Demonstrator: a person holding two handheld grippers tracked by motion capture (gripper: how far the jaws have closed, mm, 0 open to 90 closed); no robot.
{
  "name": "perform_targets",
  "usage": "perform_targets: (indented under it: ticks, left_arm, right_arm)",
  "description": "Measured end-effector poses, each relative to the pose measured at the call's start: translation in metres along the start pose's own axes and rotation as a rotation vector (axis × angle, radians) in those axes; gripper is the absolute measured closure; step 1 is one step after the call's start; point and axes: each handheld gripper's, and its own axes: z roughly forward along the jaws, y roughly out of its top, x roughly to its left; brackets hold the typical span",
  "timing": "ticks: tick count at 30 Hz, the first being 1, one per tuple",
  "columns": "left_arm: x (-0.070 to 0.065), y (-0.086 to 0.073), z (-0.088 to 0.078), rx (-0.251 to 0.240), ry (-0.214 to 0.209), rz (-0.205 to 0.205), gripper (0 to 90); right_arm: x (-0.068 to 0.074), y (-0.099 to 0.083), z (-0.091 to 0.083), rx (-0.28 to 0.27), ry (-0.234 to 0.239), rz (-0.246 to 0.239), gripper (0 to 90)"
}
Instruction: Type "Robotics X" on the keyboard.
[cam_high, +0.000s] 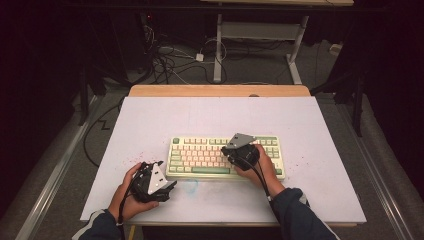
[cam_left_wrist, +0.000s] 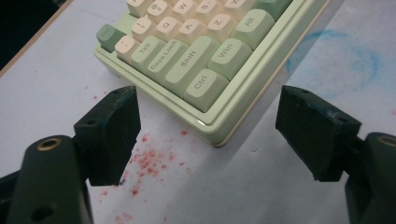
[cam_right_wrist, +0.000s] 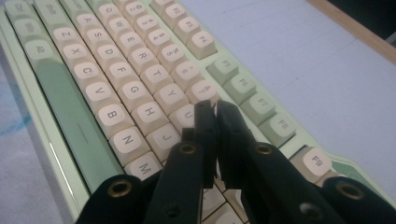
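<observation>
Keyboard, pale green and cream, lies near the middle of the white worktop. Right gripper is over its right half, jaws closed almost together with nothing between them, tips just above the keys around U; contact cannot be told. Left gripper rests off the keyboard's near left corner, jaws spread wide and empty, over red specks.
</observation>
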Motion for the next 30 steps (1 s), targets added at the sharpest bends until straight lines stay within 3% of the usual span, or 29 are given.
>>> perform_targets:
  ticks: [5, 11, 20, 30]
  left_arm:
    - [0.001, 0.0, 0.0, 0.007, 0.0, 0.002, 20.7]
    - [0.003, 0.0, -0.001, 0.007, 0.003, -0.004, 20.7]
    - [0.003, 0.001, -0.001, 0.003, 0.008, -0.009, 21.8]
    - [0.002, 0.003, -0.002, 0.002, 0.009, -0.022, 25.4]
  right_arm:
    - [-0.002, -0.002, -0.011, -0.042, 0.0, 0.015, 82.2]
    - [0.0, -0.007, -0.021, -0.08, 0.002, -0.023, 68.2]
    - [0.005, -0.017, -0.033, -0.155, -0.054, -0.035, 39.7]
    - [0.01, -0.03, -0.048, -0.2, -0.12, -0.019, 21.9]
